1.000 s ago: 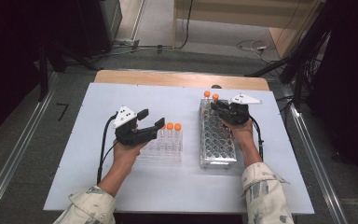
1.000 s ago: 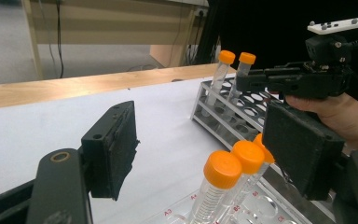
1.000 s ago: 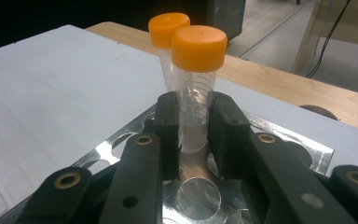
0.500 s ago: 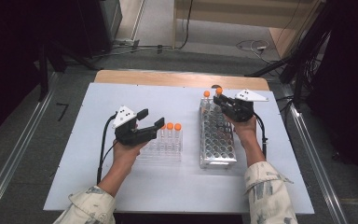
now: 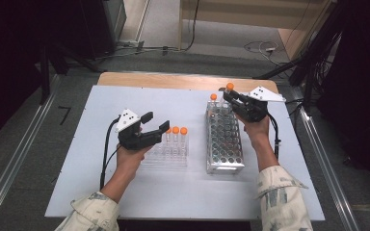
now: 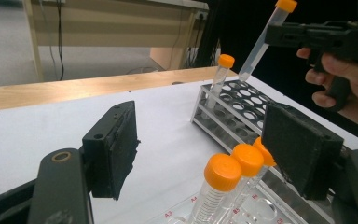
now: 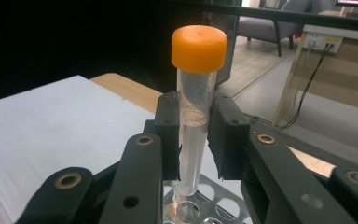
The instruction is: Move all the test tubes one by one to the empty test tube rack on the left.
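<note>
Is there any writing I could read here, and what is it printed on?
"A3": red print on the clear rack.
Other red marks beside it: too blurred to read.
Grey print on the tube in the right hand-held gripper: too blurred to read.

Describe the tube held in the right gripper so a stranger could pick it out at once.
Find the metal rack on the right half of the white table. Above its far end, the right gripper clamps a clear orange-capped tube. Unlike the tube standing in the rack, it hangs tilted with its tip over the holes.
</note>
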`<state>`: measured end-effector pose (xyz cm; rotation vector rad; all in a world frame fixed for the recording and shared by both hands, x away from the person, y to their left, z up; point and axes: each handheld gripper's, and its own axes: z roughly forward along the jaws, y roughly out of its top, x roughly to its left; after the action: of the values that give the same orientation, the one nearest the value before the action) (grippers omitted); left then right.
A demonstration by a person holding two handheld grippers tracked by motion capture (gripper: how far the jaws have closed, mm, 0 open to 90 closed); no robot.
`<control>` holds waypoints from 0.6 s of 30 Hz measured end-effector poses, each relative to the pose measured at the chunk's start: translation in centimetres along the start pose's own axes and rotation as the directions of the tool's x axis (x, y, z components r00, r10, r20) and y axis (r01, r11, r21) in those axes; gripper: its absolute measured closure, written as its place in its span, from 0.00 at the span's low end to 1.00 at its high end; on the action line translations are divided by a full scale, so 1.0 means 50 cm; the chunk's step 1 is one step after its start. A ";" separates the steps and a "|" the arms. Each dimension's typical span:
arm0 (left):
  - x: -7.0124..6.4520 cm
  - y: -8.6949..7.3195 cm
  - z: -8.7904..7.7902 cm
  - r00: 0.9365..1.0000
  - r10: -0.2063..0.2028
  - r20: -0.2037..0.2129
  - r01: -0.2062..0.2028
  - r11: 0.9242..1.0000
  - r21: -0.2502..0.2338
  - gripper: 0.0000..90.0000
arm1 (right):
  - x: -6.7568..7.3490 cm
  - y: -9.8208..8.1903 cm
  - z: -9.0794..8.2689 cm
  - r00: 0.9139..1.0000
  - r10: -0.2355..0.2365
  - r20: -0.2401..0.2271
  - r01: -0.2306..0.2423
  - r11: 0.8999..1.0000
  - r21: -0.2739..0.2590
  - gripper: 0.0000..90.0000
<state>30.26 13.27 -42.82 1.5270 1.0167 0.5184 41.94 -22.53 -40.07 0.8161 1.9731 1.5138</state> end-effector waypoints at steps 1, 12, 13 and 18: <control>0.000 0.000 -0.001 1.000 0.001 0.001 -0.001 1.000 0.000 0.30 | 0.003 0.004 -0.005 1.000 0.000 -0.005 0.000 1.000 -0.003 0.80; -0.009 0.007 -0.007 1.000 0.007 0.014 -0.007 1.000 -0.014 0.31 | 0.077 0.026 -0.054 0.994 0.012 -0.113 -0.009 0.999 0.031 0.80; -0.010 0.008 -0.008 1.000 0.010 0.018 -0.010 1.000 -0.014 0.31 | 0.084 0.025 -0.058 0.992 0.015 -0.125 -0.010 0.999 0.036 0.80; -0.024 0.012 -0.010 0.999 0.033 0.033 -0.033 0.999 -0.014 0.31 | 0.127 0.014 -0.074 0.983 0.021 -0.182 -0.011 0.998 0.054 0.80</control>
<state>29.42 12.58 -41.89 1.5383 0.9621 0.5204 35.05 -20.18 -38.77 0.7387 2.1513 1.6017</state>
